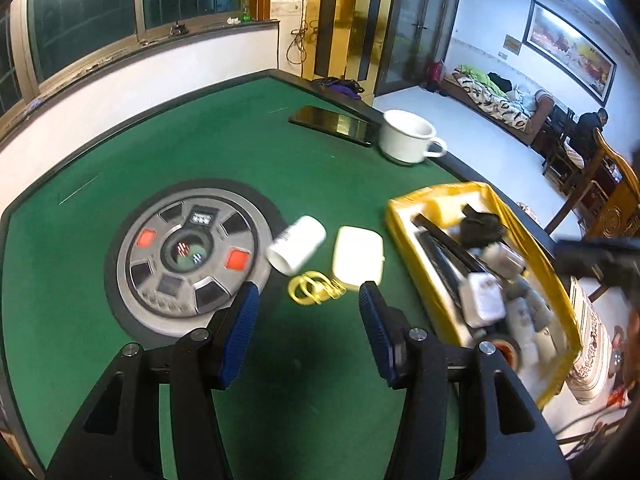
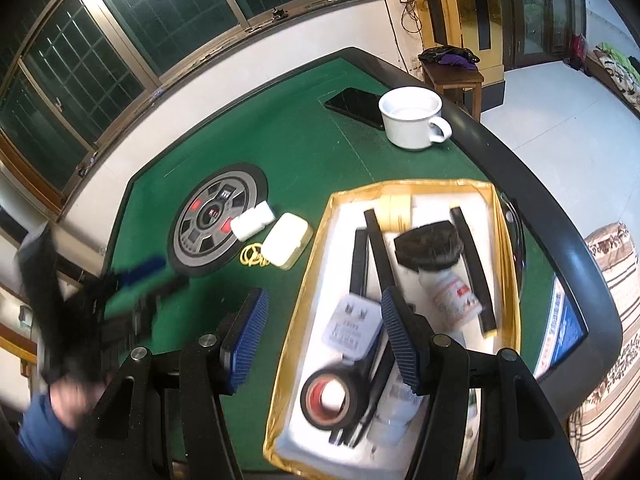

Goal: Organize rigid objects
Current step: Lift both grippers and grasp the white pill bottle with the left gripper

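left gripper (image 1: 308, 296): jaws apart, nothing between them, I see only green felt in the gap. Also in the right wrist view as a blur at 9 o'clock (image 2: 148, 276), with the hand (image 2: 72, 396) on it.
right gripper (image 2: 322, 312): jaws apart and empty, hanging over the box's left wall; one jaw over felt, the other over the box contents.
table (image 1: 120, 152): green felt, dark rim, round grey dial (image 1: 188, 256) set in the middle.
box (image 2: 304, 292): yellow walls, white floor, at 3 o'clock of the dial, near the table's right edge.
in box: white plug (image 2: 352, 330), black tape roll (image 2: 330, 398) at its near end, white bottle (image 2: 454, 294) lying on its side, black brush (image 2: 430, 246) toward 12, several black strips (image 2: 472, 264). More white items under the right jaw, can't make them out.
still out on felt: white jar (image 1: 296, 244) on its side, overlapping the dial's 3 o'clock edge; cream case (image 1: 358, 258) just beside it on the box side; yellow clip (image 1: 314, 290) at 6 o'clock of the two, touching or nearly touching the case, I can't tell which.
far end: white mug (image 1: 410, 136) at 12 o'clock of the box, black phone (image 1: 332, 124) flat just left of it.
blur: left view is smeared, so fine detail on the box contents there is unreliable.
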Demonstrator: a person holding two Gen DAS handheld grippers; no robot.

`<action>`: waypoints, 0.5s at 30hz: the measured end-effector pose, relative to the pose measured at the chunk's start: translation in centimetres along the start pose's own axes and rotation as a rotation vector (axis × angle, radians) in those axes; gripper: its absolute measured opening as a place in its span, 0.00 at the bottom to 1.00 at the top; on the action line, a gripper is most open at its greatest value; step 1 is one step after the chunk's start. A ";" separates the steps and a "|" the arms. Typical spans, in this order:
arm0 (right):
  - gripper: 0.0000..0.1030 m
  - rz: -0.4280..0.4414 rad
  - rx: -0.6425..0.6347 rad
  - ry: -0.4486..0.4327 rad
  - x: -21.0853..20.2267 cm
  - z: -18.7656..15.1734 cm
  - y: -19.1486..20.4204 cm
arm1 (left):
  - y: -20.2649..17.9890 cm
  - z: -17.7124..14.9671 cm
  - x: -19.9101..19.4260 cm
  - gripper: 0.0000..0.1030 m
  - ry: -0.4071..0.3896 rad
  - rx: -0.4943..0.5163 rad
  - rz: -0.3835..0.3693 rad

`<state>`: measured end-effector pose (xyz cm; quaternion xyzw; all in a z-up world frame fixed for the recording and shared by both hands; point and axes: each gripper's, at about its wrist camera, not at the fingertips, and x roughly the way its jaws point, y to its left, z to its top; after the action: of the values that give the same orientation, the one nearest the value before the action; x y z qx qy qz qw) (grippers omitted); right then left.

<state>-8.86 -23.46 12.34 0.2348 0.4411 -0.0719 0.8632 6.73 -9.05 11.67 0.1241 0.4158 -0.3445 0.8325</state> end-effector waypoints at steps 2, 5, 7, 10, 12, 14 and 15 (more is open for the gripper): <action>0.53 -0.003 0.000 0.001 -0.5 -0.7 -0.3 | 0.6 0.7 1.4 0.49 0.022 0.027 -0.012; 0.53 -0.009 0.006 0.003 -1.2 -1.6 -0.9 | 0.7 1.5 4.1 0.49 0.077 0.083 -0.020; 0.53 -0.014 0.009 0.005 -1.7 -2.2 -1.3 | 0.4 1.9 6.1 0.49 0.121 0.127 -0.032; 0.53 -0.024 0.018 0.006 -2.4 -2.9 -2.2 | 0.0 2.3 8.7 0.49 0.165 0.179 -0.001; 0.53 -0.033 0.026 0.006 -2.7 -3.3 -2.6 | 0.4 2.9 10.2 0.49 0.189 0.163 -0.006; 0.53 -0.039 0.035 0.008 -3.0 -3.5 -3.1 | 0.5 3.3 11.7 0.49 0.217 0.164 0.009; 0.53 -0.044 0.038 0.010 -3.1 -3.6 -3.3 | 0.5 3.4 12.4 0.49 0.228 0.161 0.009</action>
<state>-14.39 -24.99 11.85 0.2419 0.4490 -0.0980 0.8546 14.29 -16.17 4.07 0.2308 0.4781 -0.3565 0.7688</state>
